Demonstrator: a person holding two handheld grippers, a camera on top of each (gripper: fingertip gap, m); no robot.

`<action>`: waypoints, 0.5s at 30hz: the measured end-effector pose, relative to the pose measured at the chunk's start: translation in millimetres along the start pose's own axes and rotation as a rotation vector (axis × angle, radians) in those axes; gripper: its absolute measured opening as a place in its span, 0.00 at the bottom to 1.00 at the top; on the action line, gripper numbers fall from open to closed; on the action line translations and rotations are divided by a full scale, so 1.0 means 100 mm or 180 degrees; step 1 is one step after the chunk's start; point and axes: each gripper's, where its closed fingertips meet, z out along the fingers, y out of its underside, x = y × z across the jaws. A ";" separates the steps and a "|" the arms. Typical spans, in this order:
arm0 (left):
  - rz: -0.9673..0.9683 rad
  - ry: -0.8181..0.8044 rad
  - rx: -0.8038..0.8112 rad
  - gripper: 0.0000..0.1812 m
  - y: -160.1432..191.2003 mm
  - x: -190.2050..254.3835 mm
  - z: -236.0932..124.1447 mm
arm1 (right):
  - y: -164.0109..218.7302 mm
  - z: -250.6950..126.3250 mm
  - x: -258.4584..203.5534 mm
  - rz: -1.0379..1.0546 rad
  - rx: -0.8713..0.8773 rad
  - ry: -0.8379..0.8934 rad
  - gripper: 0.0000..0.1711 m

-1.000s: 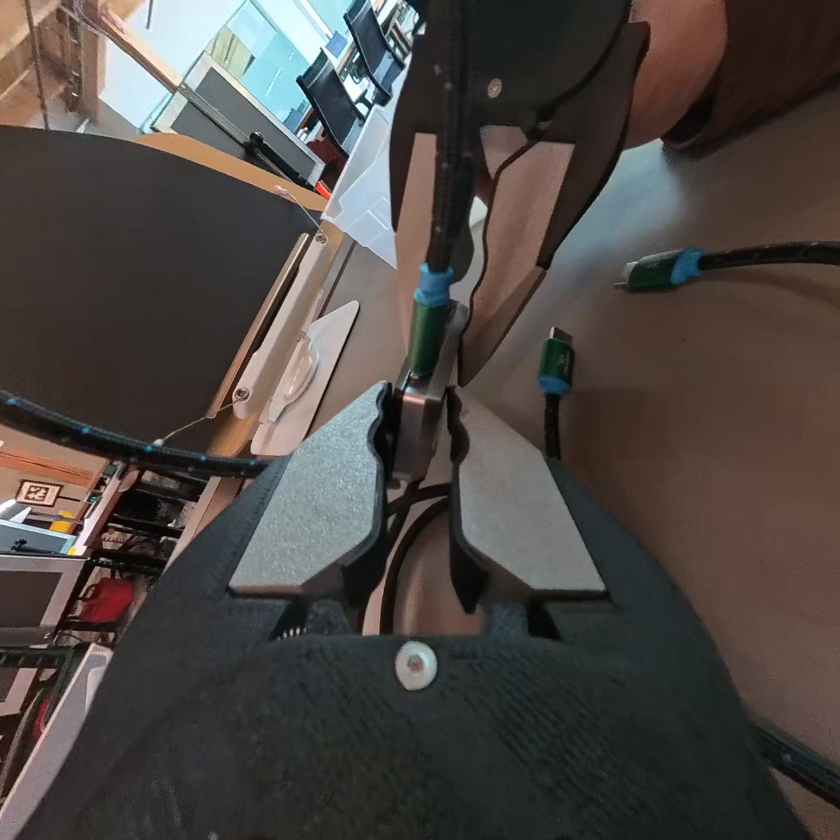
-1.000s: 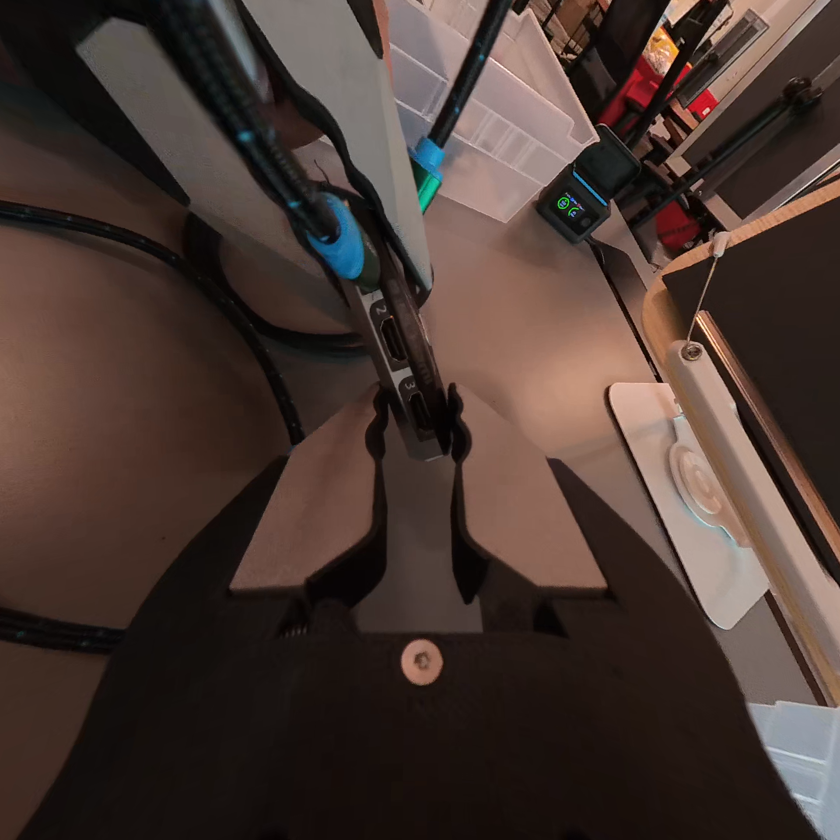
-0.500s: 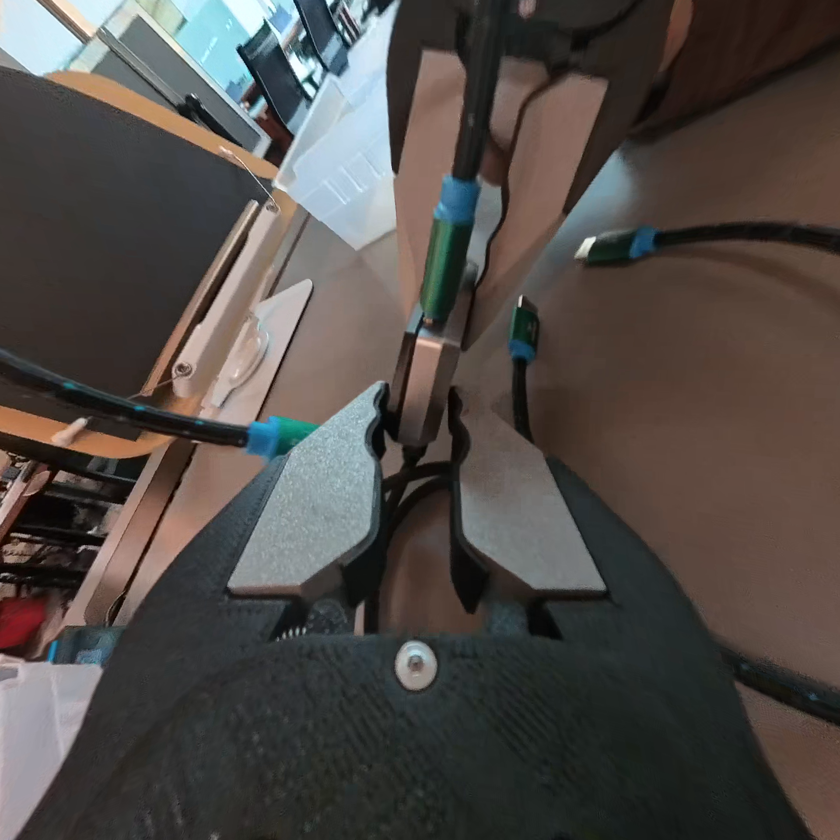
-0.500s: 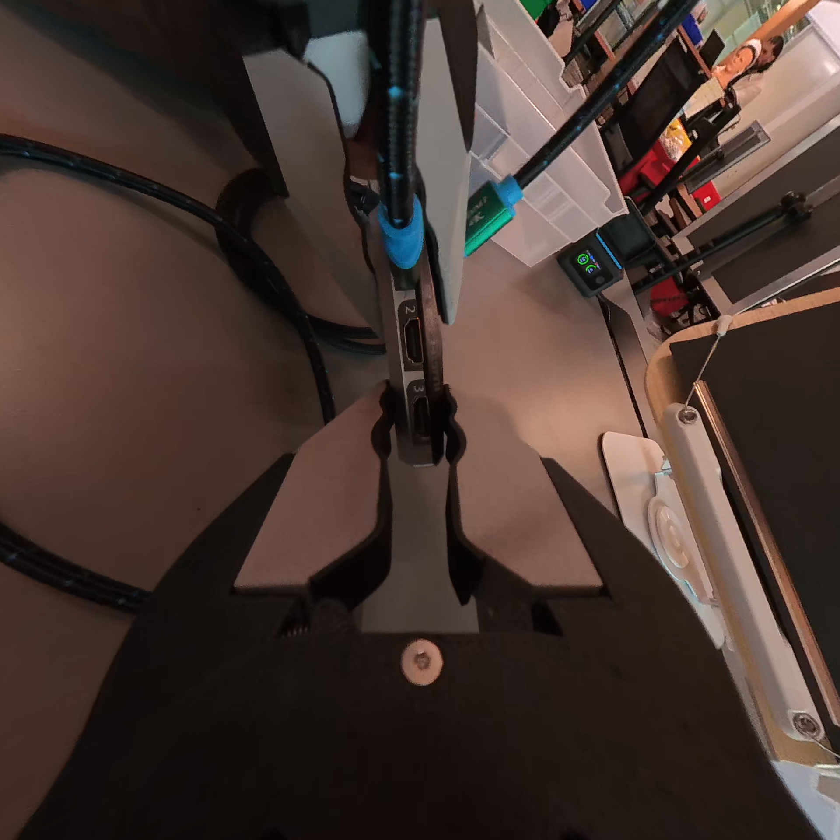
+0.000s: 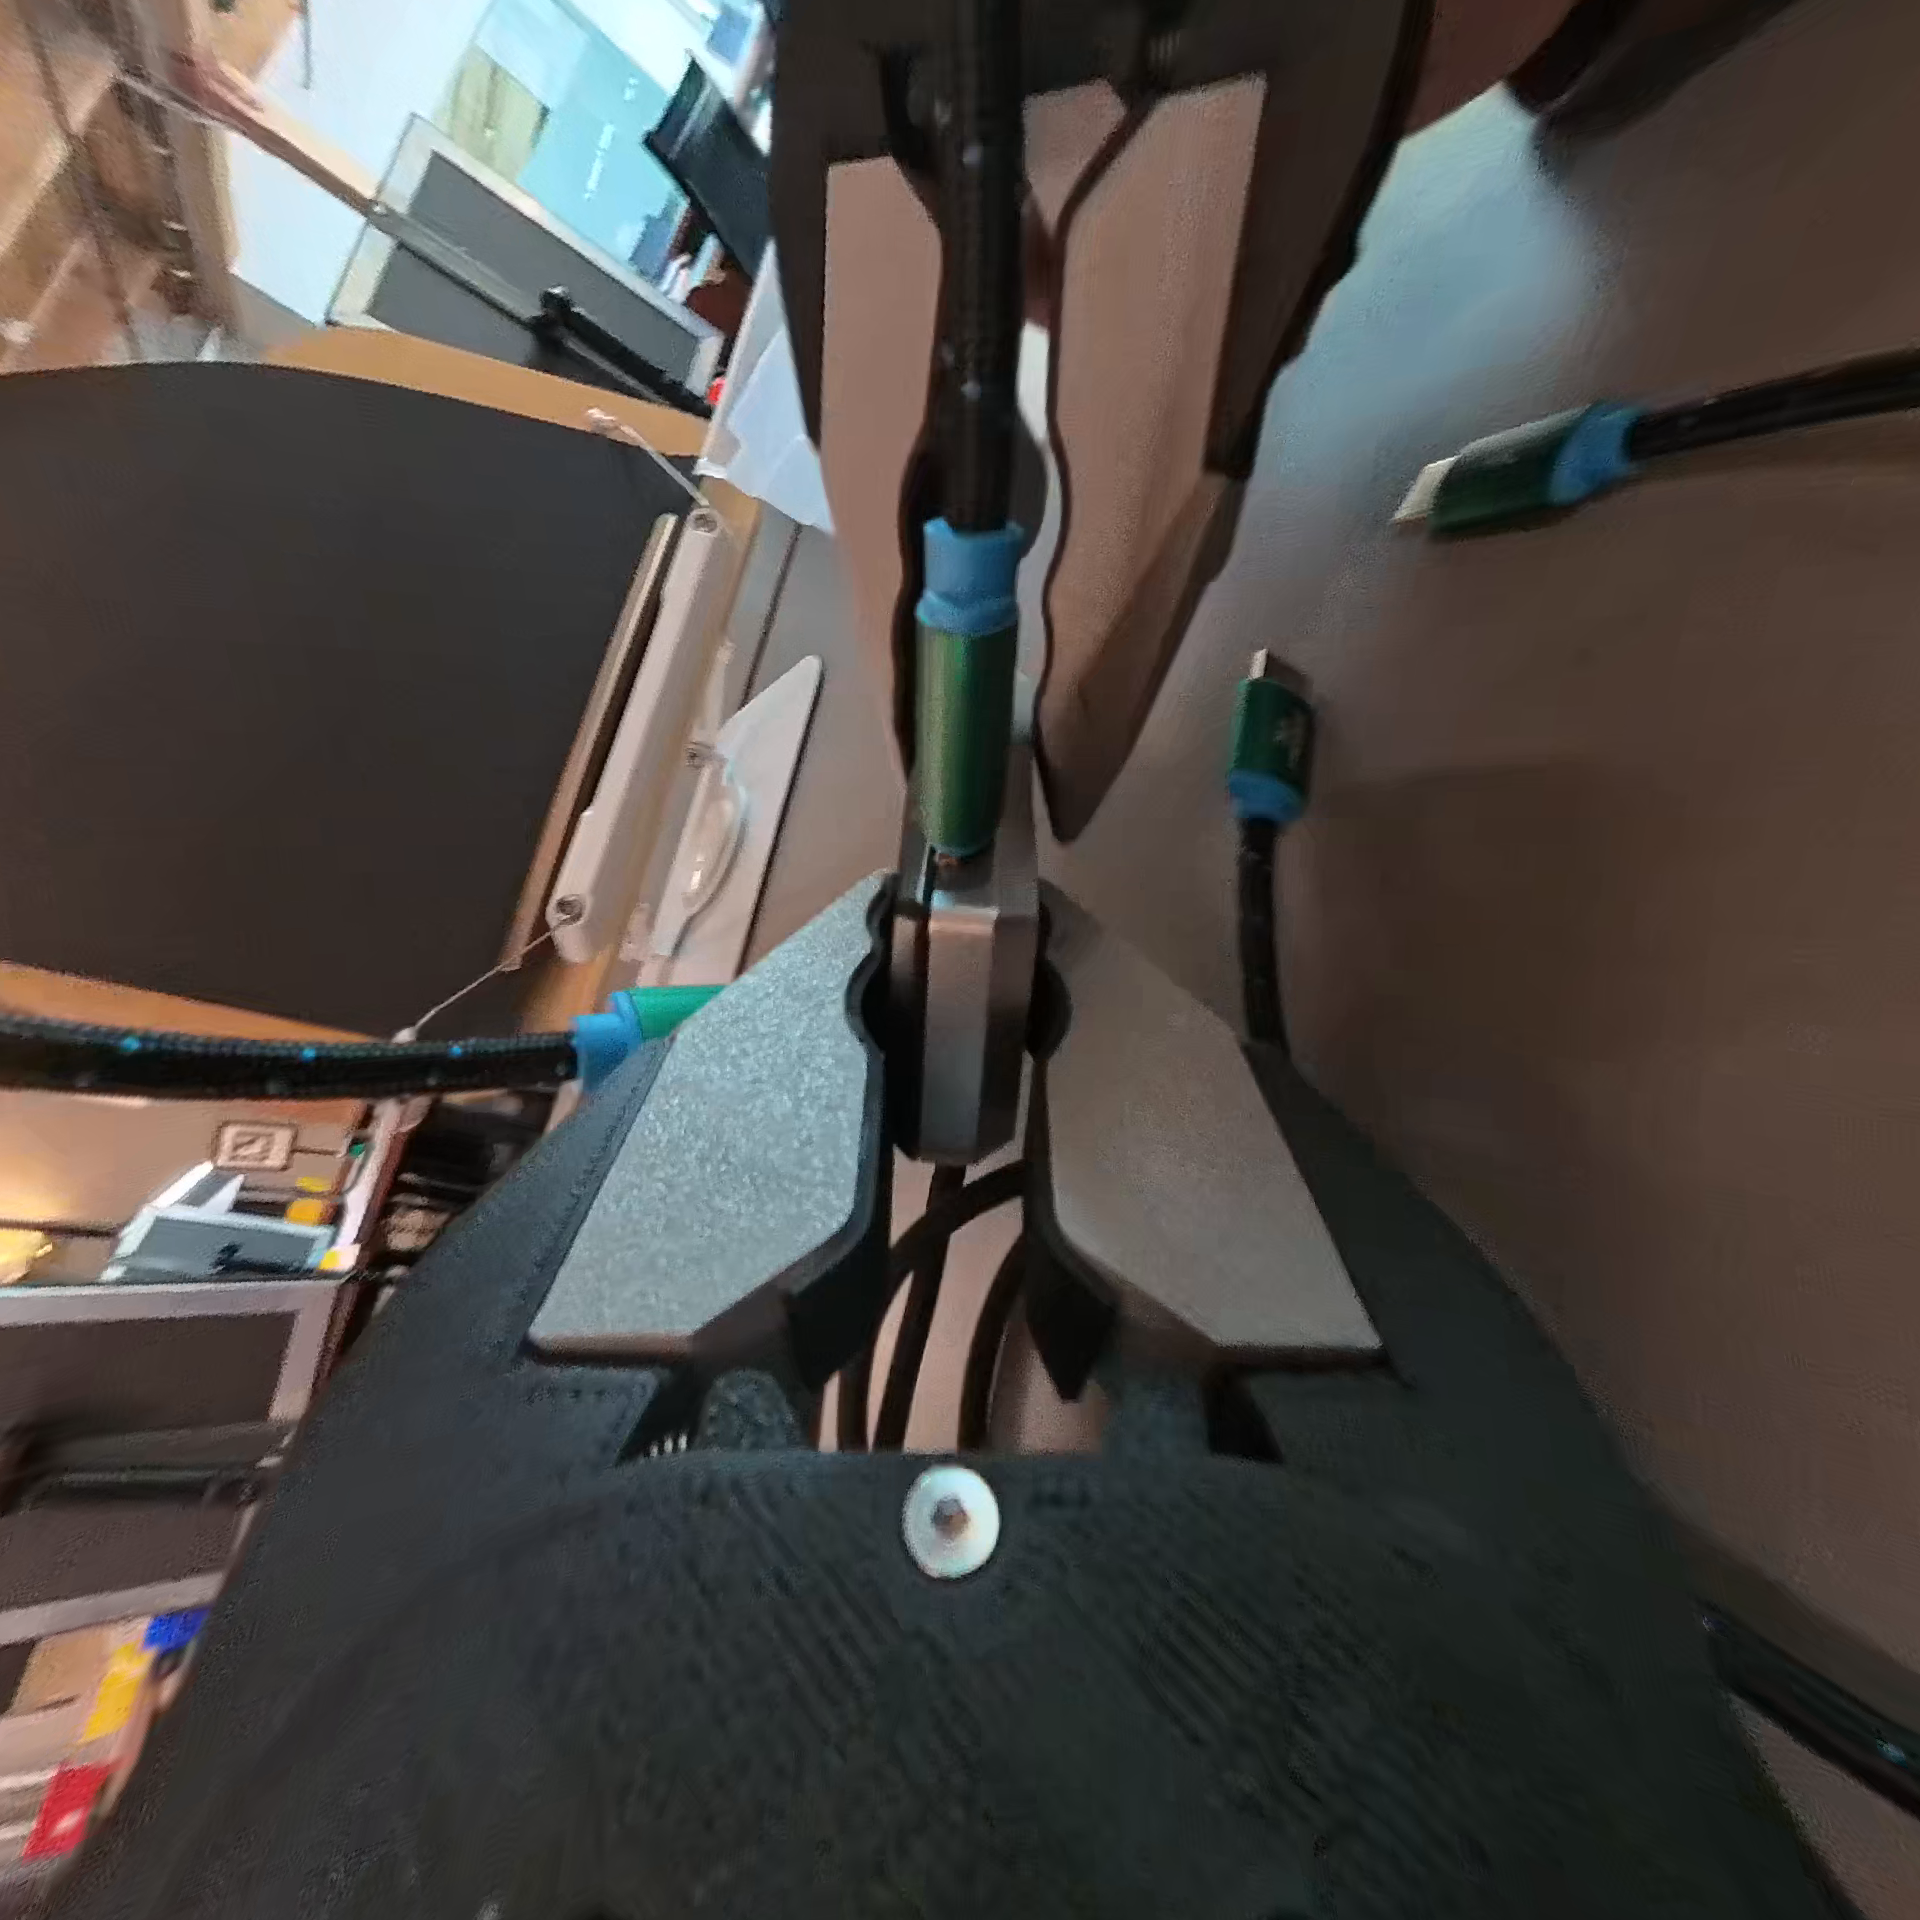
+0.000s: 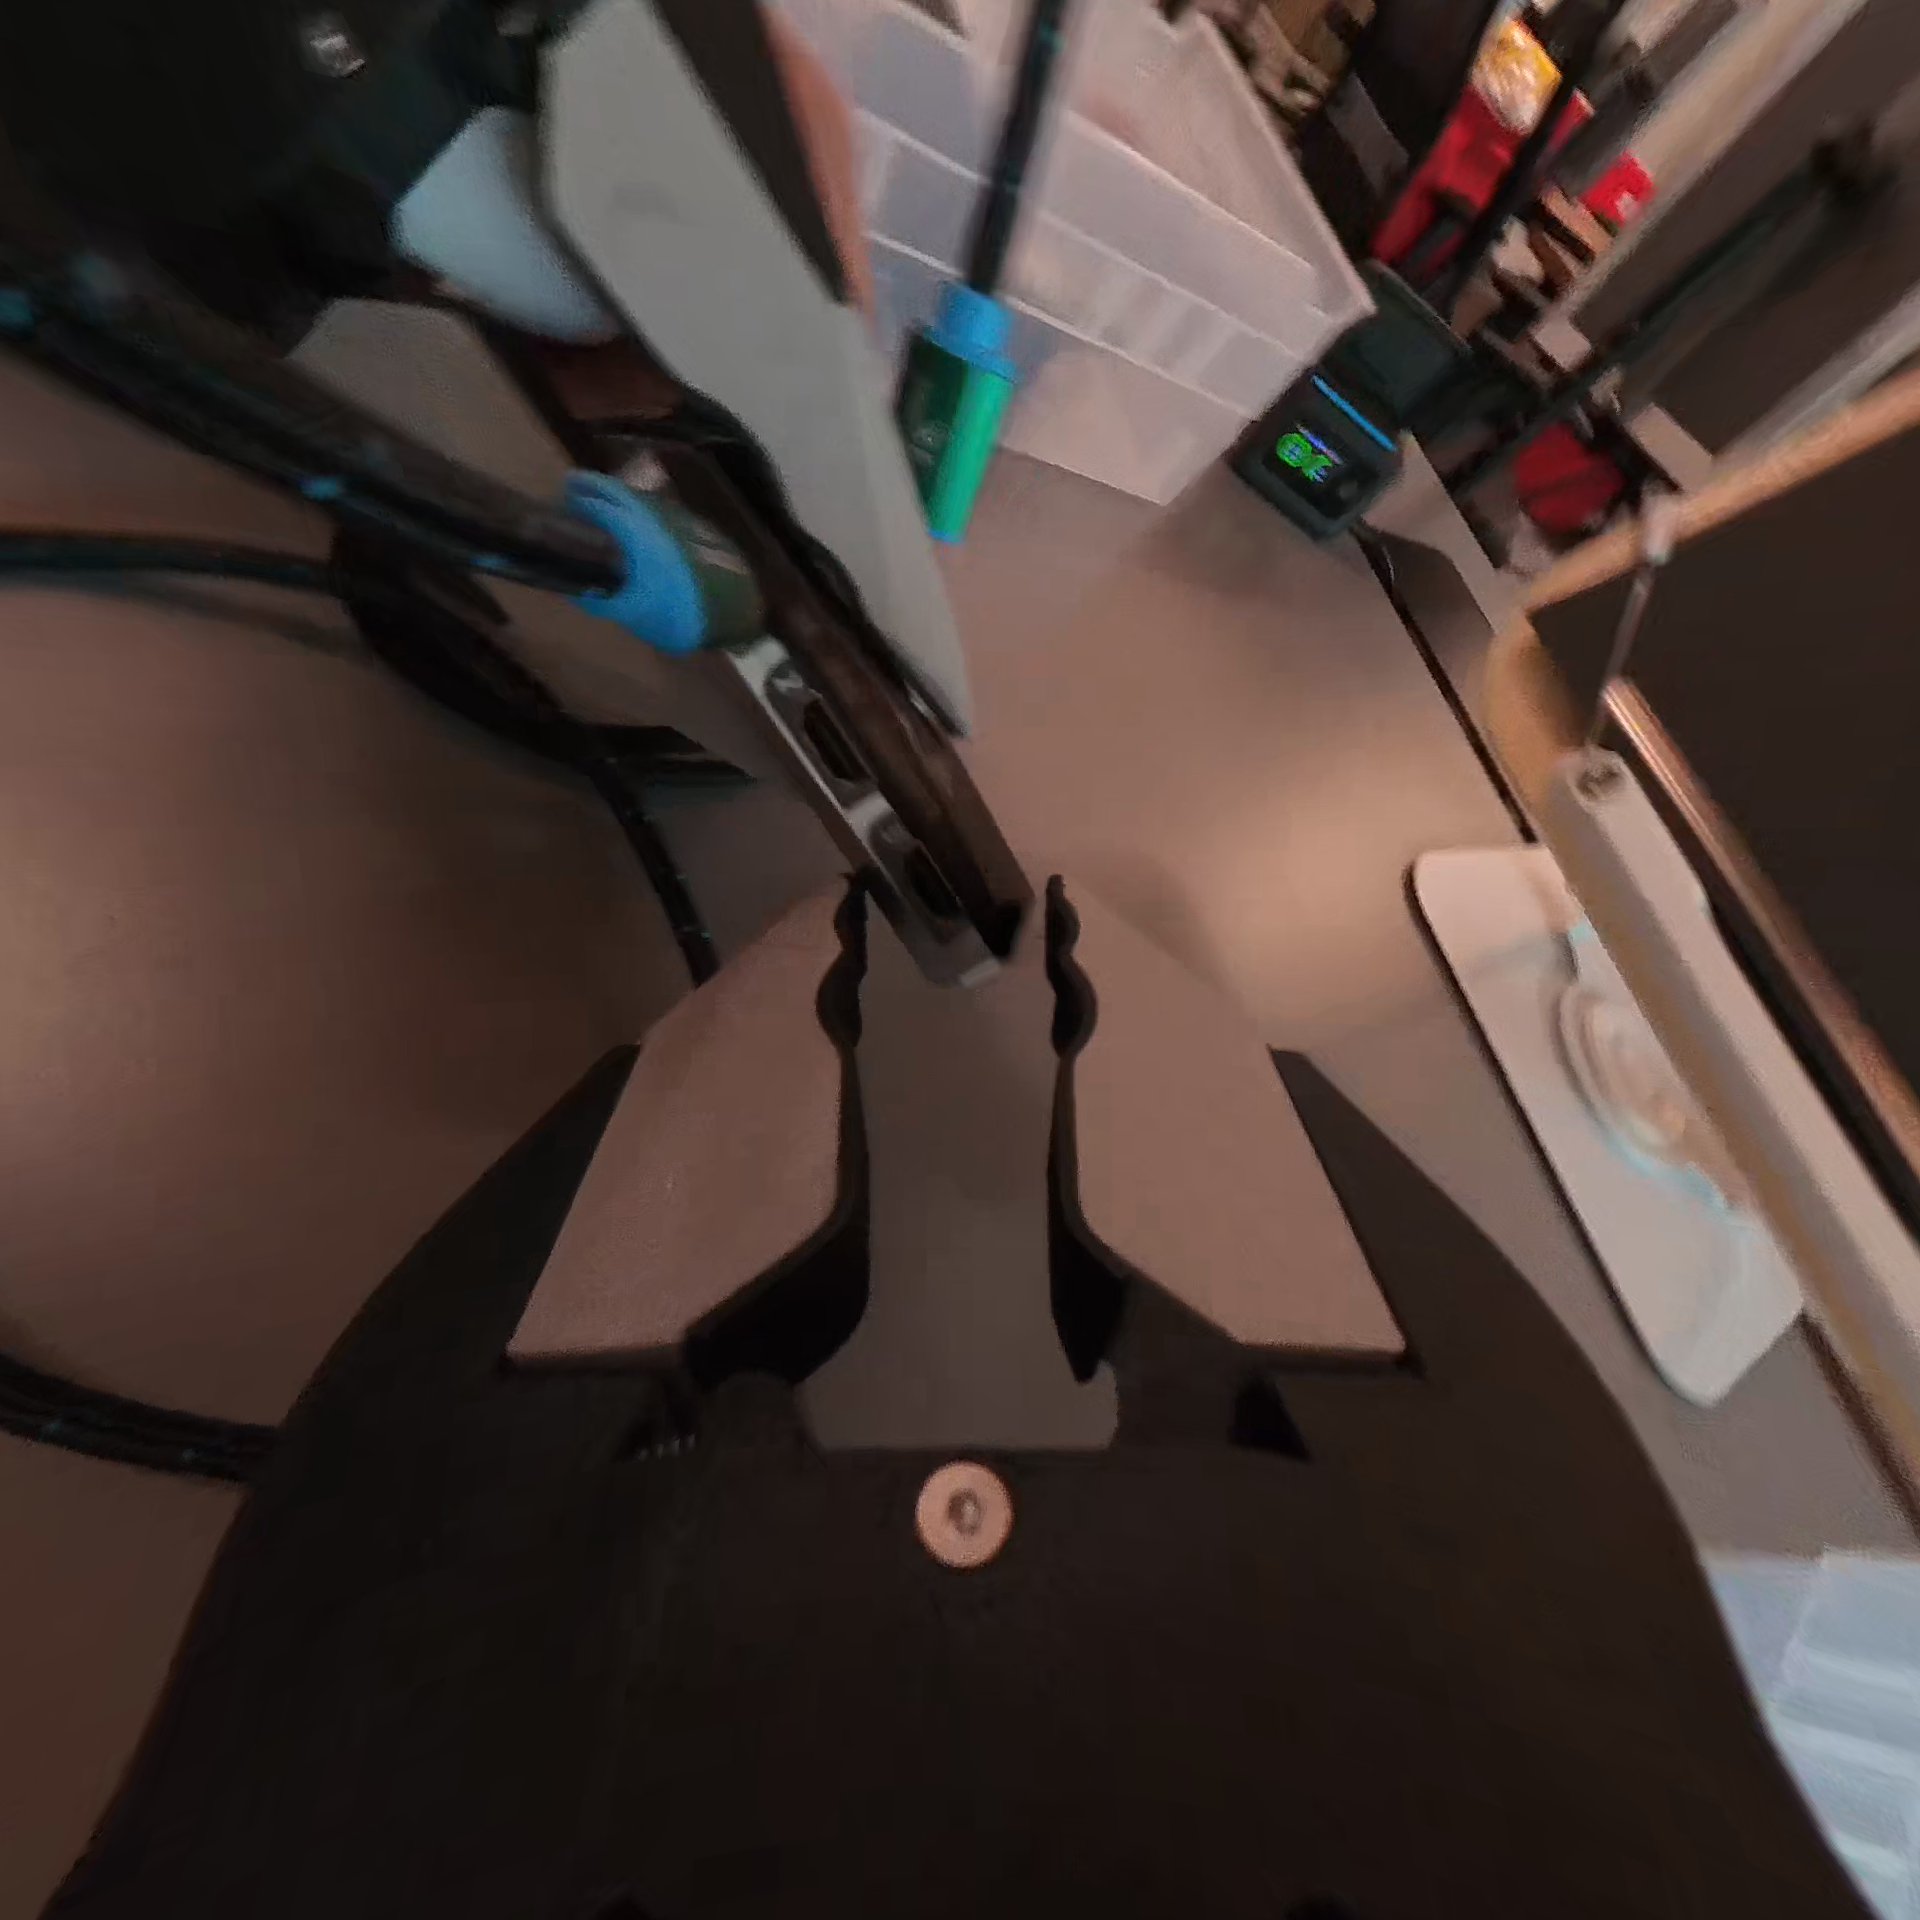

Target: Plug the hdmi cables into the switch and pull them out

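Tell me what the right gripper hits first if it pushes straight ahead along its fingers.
The right gripper would most likely meet the switch first: its grey end already sits between the open fingertips, apparently untouched. Beyond it stands the left gripper; blur leaves depth uncertain.

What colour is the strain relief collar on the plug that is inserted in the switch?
Blue, above a green plug body; the collar shows best in the left wrist view.
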 end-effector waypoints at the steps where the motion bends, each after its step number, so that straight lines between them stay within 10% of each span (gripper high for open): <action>1: 0.0008 -0.0083 -0.0034 0.12 0.03 -0.04 0.00 | 0.02 -0.03 0.08 0.0198 -0.0018 0.0093 0.20; 15: -0.0110 -0.0753 -0.0540 0.11 0.37 -0.46 -0.07 | 0.48 -0.90 -0.54 0.2098 -0.1118 0.0316 0.40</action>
